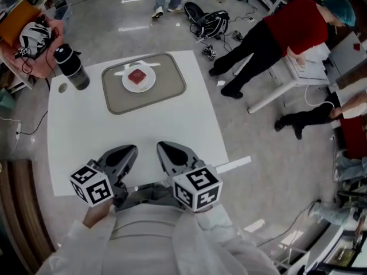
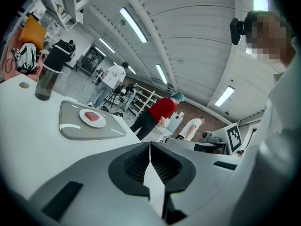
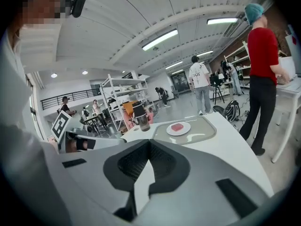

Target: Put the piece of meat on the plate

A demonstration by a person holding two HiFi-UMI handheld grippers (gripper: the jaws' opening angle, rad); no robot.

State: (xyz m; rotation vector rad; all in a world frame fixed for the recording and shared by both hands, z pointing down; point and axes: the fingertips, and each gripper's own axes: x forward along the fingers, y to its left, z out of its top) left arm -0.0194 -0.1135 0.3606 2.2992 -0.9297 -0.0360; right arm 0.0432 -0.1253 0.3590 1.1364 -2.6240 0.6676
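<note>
A red piece of meat (image 1: 137, 77) lies on a small white plate (image 1: 148, 85), which stands on a grey tray (image 1: 172, 82) at the far side of the white table (image 1: 86, 136). Both grippers hover over the table's near edge, close to my body and well apart from the plate. The left gripper (image 1: 129, 149) is shut with nothing in it, and so is the right gripper (image 1: 164, 147). The left gripper view shows its closed jaws (image 2: 150, 145) with the meat (image 2: 93, 117) far off to the left. In the right gripper view the jaws (image 3: 149, 142) meet, and the meat (image 3: 177, 126) lies ahead.
A dark bottle (image 1: 71, 66) stands at the table's far left corner beside a small round disc (image 1: 63, 87). A person in red (image 1: 287, 30) leans over a desk to the right. A backpack (image 1: 209, 22) lies on the floor beyond the table.
</note>
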